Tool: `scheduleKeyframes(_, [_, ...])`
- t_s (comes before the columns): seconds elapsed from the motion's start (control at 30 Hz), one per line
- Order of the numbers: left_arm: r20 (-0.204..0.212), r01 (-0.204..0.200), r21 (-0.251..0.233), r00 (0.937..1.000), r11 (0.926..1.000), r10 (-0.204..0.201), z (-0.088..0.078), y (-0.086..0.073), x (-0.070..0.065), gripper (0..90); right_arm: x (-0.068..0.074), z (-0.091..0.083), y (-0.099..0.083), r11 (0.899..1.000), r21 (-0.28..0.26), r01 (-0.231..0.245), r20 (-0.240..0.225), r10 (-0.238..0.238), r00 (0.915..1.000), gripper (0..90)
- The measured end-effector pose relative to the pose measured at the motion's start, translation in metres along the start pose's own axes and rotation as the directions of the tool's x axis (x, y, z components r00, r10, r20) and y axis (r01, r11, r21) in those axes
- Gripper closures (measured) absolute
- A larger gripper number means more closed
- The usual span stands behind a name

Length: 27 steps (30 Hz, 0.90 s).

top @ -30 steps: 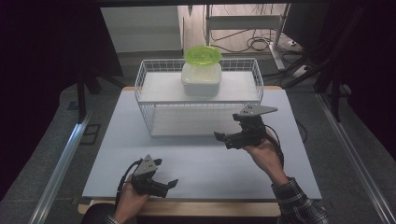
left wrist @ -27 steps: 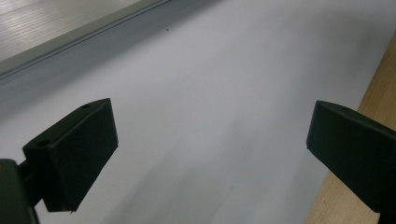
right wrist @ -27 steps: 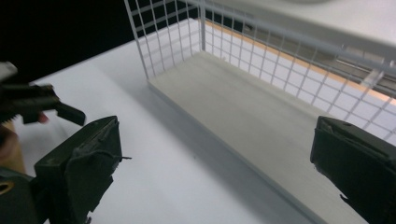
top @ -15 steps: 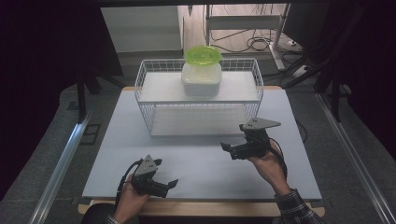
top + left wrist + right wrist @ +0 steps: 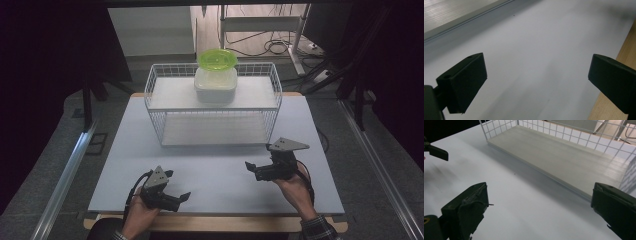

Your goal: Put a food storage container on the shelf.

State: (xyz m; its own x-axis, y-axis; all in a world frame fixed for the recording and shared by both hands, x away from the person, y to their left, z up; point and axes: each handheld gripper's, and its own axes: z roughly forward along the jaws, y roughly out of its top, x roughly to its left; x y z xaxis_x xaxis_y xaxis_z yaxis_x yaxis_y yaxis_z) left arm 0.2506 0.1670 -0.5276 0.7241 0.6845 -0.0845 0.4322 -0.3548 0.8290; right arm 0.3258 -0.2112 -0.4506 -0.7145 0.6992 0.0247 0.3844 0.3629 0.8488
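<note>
— Jaws on both grippers are spread wide and hold nothing. Where is the tub (image 5: pixel 215 84)?
— On the wire rack (image 5: pixel 165 131), top shelf. The right gripper (image 5: pixel 251 168) is nearer the rack than the left gripper (image 5: pixel 184 198)

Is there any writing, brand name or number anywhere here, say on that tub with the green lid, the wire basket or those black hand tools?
No text can be read in any view.
Tub with green lid: no label shows.
Basket: bare white wire, no tag.
Left gripper and right gripper: plain black, no markings seen on the fingers.
Table: blank white sheet.
</note>
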Motion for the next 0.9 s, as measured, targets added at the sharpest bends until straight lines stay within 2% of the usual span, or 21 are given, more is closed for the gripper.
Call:
scheduleKeyframes(0.27, [0.0,-0.001,0.0,1.0,1.0,0.001,0.0,0.0,0.0,1.7,-0.001,-0.005,-0.022,1.0,0.009,-0.012,0.049,0.012,0.9987,1.7])
scheduleKeyframes(0.43, [-0.001,-0.001,0.0,1.0,1.0,0.001,0.001,0.0,-0.001,1.5,0.001,-0.007,-0.034,1.0,0.015,-0.019,0.056,0.018,0.9983,1.6])
scheduleKeyframes(0.63, [-0.003,-0.005,0.004,1.0,1.0,0.005,0.002,0.0,-0.001,1.4,0.004,-0.007,-0.046,0.999,0.046,0.004,0.07,-0.007,0.9975,1.1])
scheduleKeyframes(0.77, [-0.007,-0.011,0.015,0.9999,0.9998,0.011,0.003,0.0,-0.002,1.4,0.004,-0.007,-0.054,0.998,0.06,-0.007,0.068,0.003,0.9977,1.1])
scheduleKeyframes(0.9, [-0.013,-0.018,0.028,0.9997,0.9994,0.019,0.004,-0.001,-0.003,1.4,0.004,-0.003,-0.063,0.995,0.104,-0.004,0.07,-0.003,0.9975,1.1])
